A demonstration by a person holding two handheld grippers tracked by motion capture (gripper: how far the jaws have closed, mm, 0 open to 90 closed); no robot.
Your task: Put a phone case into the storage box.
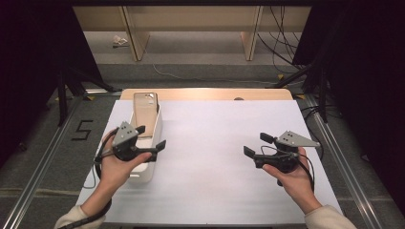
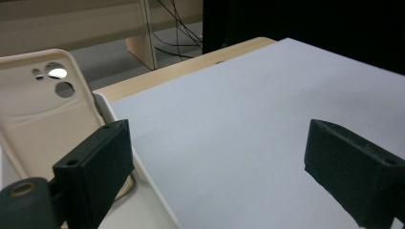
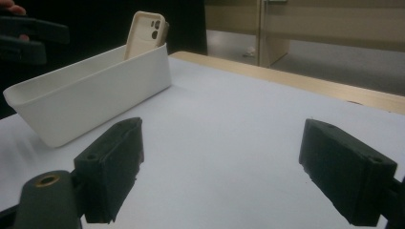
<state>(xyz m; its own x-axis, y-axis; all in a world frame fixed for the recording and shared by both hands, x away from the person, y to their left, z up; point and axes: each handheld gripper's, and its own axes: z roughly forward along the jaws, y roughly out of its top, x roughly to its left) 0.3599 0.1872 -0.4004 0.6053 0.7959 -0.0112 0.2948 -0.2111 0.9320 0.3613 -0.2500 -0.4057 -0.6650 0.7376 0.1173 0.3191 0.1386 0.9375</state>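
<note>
One smooth beige phone case [image 1: 145, 110] leans in a long white tray [image 1: 155, 131].

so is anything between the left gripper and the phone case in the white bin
Nothing visible. The left gripper hangs open over the white bin; the phone case leans at the bin's far end, beside one jaw, unblocked.

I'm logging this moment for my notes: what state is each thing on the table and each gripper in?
Phone case: beige, leaning upright inside the far end of the bin, held by nothing.
Bin: white, standing upright on the white sheet, open at the top.
Left gripper: open, nothing between its jaws, over the bin's edge.
Right gripper: open, nothing between its jaws, over bare sheet.
</note>
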